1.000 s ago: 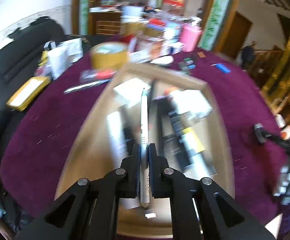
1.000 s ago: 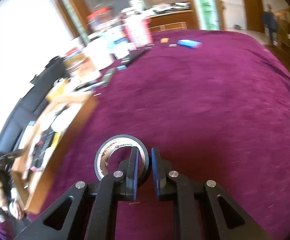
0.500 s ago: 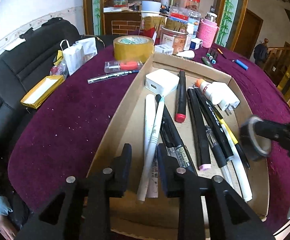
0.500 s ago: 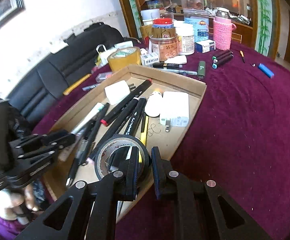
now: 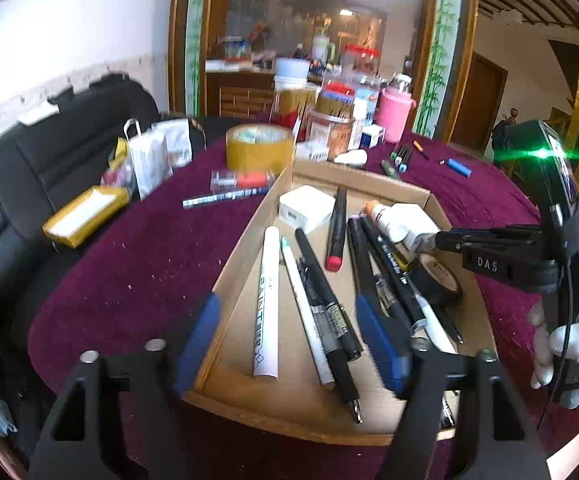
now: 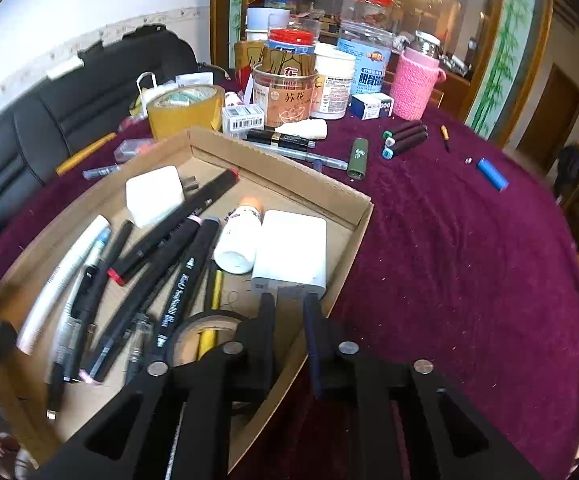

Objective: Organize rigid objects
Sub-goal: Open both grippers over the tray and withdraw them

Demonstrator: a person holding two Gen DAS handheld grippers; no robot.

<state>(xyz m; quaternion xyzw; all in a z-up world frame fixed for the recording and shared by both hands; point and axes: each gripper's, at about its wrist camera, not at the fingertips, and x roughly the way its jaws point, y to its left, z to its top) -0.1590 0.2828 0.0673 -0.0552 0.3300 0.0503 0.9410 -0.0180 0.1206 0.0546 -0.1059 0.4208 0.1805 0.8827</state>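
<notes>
**A:** Inside the brown cardboard tray [image 5: 241, 248]?

**B:** Lots of pens, side by side. A long white paint pen [image 5: 267, 300]. A black marker with a red end [image 5: 336, 232]. A white square charger [image 5: 305, 208] at the far end. A white glue bottle with an orange cap [image 6: 237, 240], touching a flat white power bank [image 6: 291, 248].

**A:** And the black tape roll [image 5: 439, 280]?

**B:** In the tray too, on its right side, tipped up on top of the pens.

**A:** Held by a claw?

**B:** No. Right gripper [image 6: 289, 312] just beside the roll, fingers a little apart, nothing between them. Left gripper [image 5: 285, 308] spread wide over the near end of the tray, nothing in it either.

**A:** Outside the tray?

**B:** On the dark red table cloth [image 6: 449, 260], a fat yellow-brown tape roll [image 5: 259, 148] near the tray's far corner. Jars behind it, and a pink knitted cup [image 6: 413, 84].

**A:** Only in the left wrist view?

**B:** A flat yellow box [image 5: 85, 214] near the table's left edge. Also a white-gloved hand [image 5: 577, 356] around the right gripper's handle.

**A:** And in the right wrist view?

**B:** A yellow pen [image 6: 209, 336] showing through the hole of the black roll. Much clearer there: the whole top of the power bank, three dark markers [image 6: 405, 138] in a row, and a small blue tube [image 6: 491, 174] lying well apart from the tray.
</notes>
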